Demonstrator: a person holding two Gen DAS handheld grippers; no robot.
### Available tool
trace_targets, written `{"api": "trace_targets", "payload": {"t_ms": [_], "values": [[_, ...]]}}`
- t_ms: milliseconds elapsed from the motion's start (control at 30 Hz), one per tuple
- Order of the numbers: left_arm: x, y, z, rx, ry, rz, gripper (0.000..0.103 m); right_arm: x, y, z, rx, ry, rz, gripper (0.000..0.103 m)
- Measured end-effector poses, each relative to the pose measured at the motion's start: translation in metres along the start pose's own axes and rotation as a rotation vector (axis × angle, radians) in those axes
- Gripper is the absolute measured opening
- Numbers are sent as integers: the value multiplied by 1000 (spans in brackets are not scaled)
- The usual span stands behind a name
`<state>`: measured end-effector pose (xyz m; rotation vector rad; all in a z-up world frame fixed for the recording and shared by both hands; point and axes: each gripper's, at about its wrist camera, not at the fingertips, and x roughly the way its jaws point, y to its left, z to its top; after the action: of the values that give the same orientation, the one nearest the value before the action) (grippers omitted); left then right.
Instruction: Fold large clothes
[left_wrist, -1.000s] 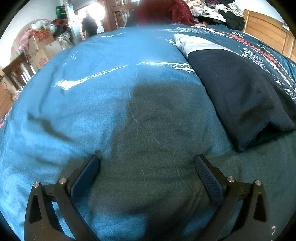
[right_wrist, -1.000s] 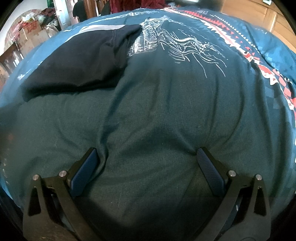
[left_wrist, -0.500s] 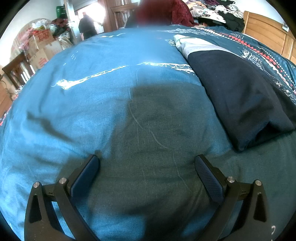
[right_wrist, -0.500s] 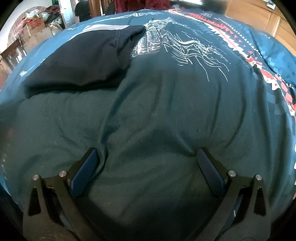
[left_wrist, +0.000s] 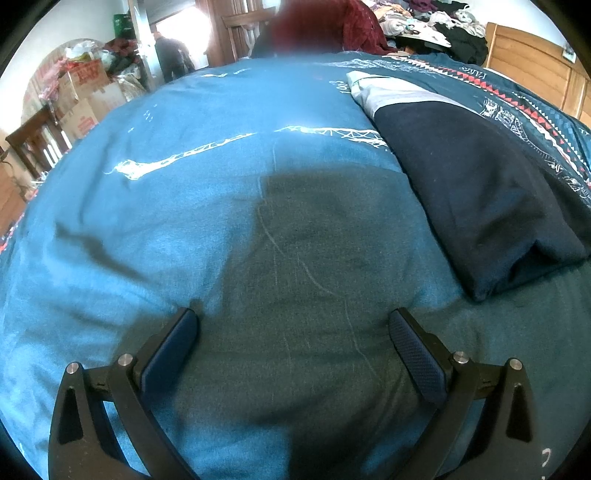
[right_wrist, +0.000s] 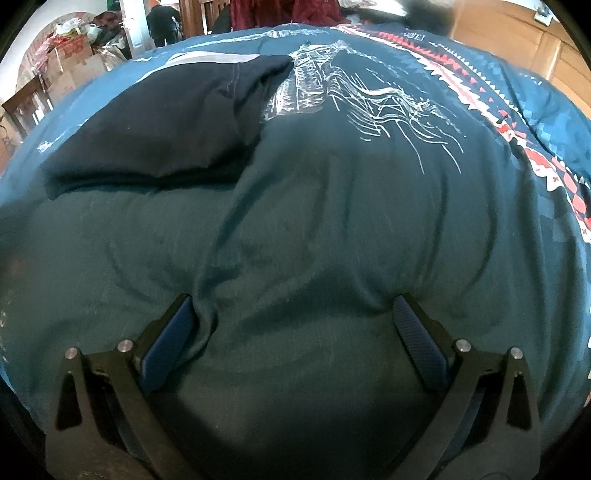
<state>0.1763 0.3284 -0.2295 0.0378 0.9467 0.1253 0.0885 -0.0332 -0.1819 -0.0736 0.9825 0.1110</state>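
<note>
So both grippers are spread wide and pressed down onto the teal bedspread (left_wrist: 192, 229), holding nothing. The left gripper (left_wrist: 293, 332) sits near the bed's front edge, with the dark navy garment (left_wrist: 480, 192) lying off to its right, stretching far, apparently already folded into a long strip. The right gripper (right_wrist: 293, 319) has that same garment (right_wrist: 159, 129) far-left of it. Looks like a pause between folds; next move probably means reaching for the garment's near end and pinching it. Writing: the bedspread's printed lettering is too small to read, and the cardboard boxes (left_wrist: 86, 96) show red print I can't make out.
</note>
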Motion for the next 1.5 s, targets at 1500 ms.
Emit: {"api": "trace_targets", "payload": {"t_ms": [1500], "values": [[1,1,-2,-4,3,1,103,4,0,7,-24,-1,12,103]]}}
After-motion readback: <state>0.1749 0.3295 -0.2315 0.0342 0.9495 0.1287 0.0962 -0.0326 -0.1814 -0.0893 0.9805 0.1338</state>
